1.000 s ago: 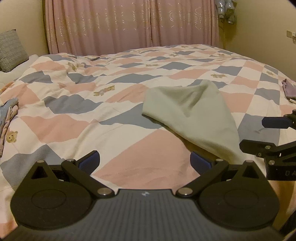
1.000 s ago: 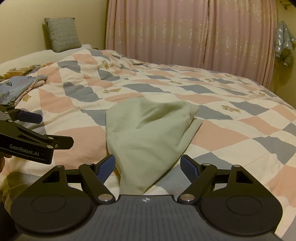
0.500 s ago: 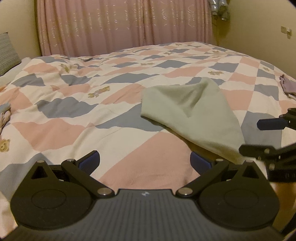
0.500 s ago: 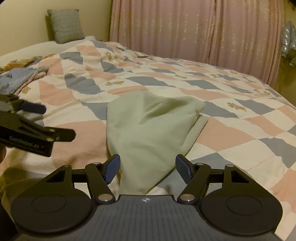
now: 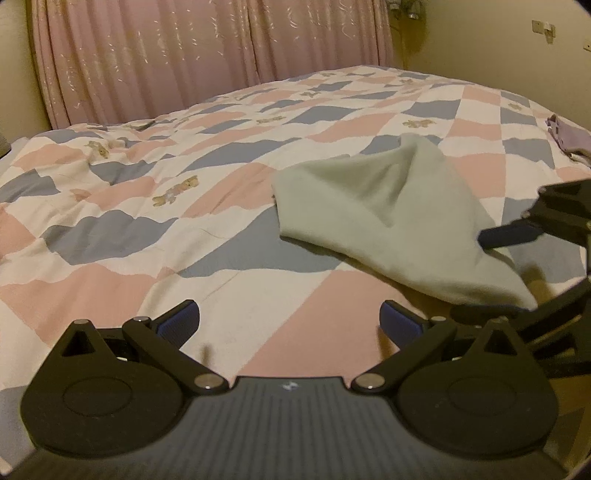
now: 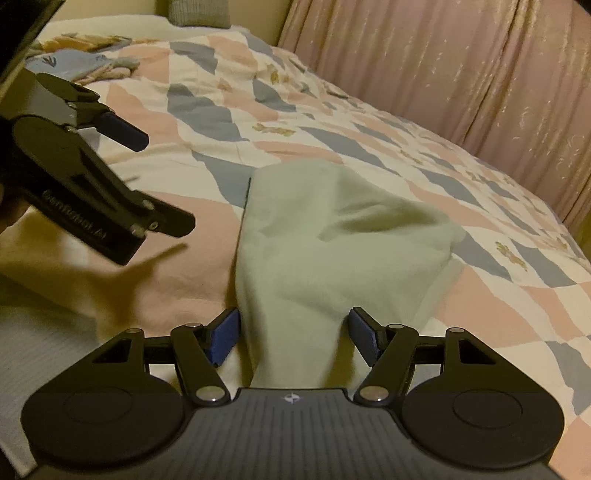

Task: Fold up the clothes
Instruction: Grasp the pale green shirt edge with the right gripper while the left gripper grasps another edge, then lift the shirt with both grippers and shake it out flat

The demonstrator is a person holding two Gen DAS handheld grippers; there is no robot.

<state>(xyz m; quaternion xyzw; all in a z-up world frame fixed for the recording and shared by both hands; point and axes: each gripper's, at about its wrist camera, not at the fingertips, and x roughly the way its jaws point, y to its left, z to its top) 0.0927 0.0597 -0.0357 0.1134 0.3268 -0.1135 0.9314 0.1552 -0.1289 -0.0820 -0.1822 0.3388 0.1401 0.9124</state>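
Note:
A pale green garment (image 5: 388, 214) lies rumpled on the checked quilt (image 5: 147, 229), with one corner folded up into a peak. In the right wrist view the garment (image 6: 332, 251) runs toward me. Its narrow near end sits between the fingers of my right gripper (image 6: 293, 336), which is open and straddles it. My left gripper (image 5: 290, 321) is open over bare quilt, left of the garment, with nothing between its fingers. The right gripper (image 5: 498, 273) shows at the right edge there, at the garment's near corner. The left gripper (image 6: 155, 177) hovers left of the garment.
The bed quilt (image 6: 221, 110) fills both views, with pink curtains (image 5: 184, 55) behind it. A blue patterned pile of clothes (image 6: 74, 62) lies at the bed's far left and a grey pillow (image 6: 199, 11) beyond it. A purple garment (image 5: 565, 136) lies at the right edge.
Both grippers have moved lower and closer to the bed. The right gripper's fingers have narrowed a little and now straddle the garment's near end. The left view has swung left.

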